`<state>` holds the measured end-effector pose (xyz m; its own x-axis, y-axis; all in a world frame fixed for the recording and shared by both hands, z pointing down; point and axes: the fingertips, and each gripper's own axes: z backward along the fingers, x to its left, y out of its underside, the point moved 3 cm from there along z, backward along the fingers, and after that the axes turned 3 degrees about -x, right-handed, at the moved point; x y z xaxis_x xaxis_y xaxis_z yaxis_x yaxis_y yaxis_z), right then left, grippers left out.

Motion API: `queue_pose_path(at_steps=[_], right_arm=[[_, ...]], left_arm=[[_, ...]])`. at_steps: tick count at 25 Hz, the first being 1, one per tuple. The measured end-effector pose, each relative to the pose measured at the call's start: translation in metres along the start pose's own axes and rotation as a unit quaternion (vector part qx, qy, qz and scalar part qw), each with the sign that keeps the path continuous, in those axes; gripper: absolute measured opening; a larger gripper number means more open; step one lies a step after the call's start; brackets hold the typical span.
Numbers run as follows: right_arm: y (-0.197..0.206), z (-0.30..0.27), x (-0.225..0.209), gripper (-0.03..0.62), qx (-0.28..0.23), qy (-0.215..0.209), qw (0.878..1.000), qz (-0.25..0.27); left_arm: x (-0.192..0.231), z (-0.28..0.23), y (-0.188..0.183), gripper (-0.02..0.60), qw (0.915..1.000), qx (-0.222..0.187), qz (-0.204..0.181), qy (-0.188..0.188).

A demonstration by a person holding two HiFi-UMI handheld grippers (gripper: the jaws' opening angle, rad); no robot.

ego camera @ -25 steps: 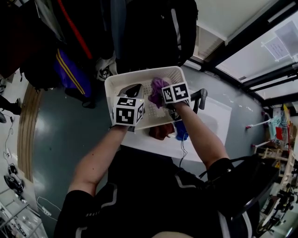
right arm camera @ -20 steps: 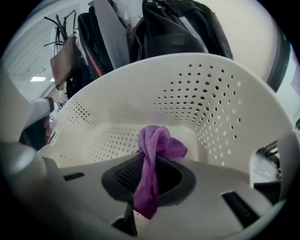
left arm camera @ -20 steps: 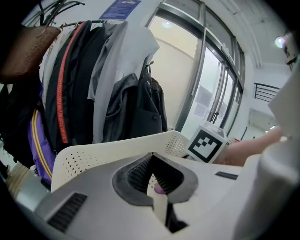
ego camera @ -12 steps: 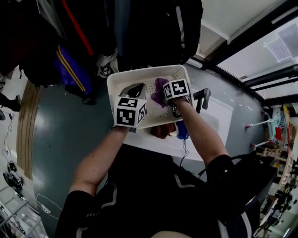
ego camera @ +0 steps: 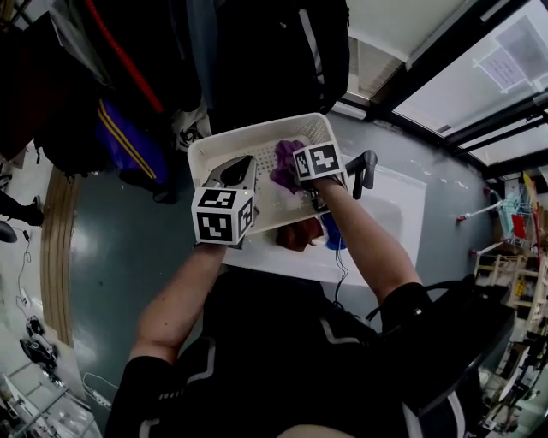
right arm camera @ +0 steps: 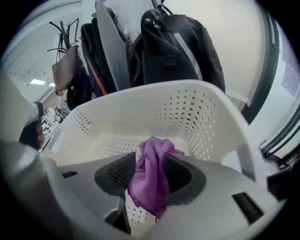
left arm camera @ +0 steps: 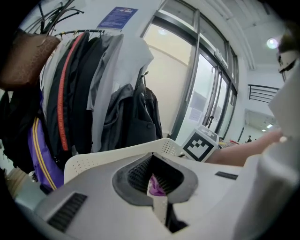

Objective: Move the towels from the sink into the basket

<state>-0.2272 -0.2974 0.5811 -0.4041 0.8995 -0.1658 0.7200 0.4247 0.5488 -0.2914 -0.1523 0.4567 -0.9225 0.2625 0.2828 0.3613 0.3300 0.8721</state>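
Right, purple towel (right arm camera: 151,183) hangs pinched in right gripper (right arm camera: 150,168) jaws, over the white perforated basket (right arm camera: 197,117). Left gripper (left arm camera: 158,187) jaws clamp basket's near wall. Red-brown towel (ego camera: 297,233) & blue towel (ego camera: 334,231) lie in white sink (ego camera: 398,214), partly hidden by arms. Grey-green floor (ego camera: 128,257), coats (left arm camera: 108,93) behind. Blue notice (left arm camera: 117,11): text too small to read.
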Motion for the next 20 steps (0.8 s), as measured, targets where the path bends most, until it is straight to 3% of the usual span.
queue_pose_path(at_steps=[4,7,12,15,20], right_arm=[[-0.030,0.039,0.019,0.195,-0.093,-0.036,0.995,0.007],[-0.045,0.073,0.030,0.155,-0.152,-0.063,0.986,0.005],[-0.052,0.128,0.024,0.123,-0.241,-0.043,0.970,0.005],[-0.049,0.162,0.022,0.069,-0.285,-0.043,0.958,0.016],[-0.036,0.221,0.022,0.035,-0.356,-0.042,0.933,0.029]], left_arm=[[-0.012,0.008,-0.009,0.002,0.9992,-0.023,0.020,0.028],[-0.022,0.016,-0.020,0.002,0.9982,-0.048,0.009,0.035],[-0.043,0.029,-0.035,0.002,0.9953,-0.080,0.007,0.055],[-0.055,0.040,-0.044,0.002,0.9930,-0.099,-0.014,0.062],[-0.084,0.054,-0.055,0.002,0.9887,-0.118,-0.043,0.083]])
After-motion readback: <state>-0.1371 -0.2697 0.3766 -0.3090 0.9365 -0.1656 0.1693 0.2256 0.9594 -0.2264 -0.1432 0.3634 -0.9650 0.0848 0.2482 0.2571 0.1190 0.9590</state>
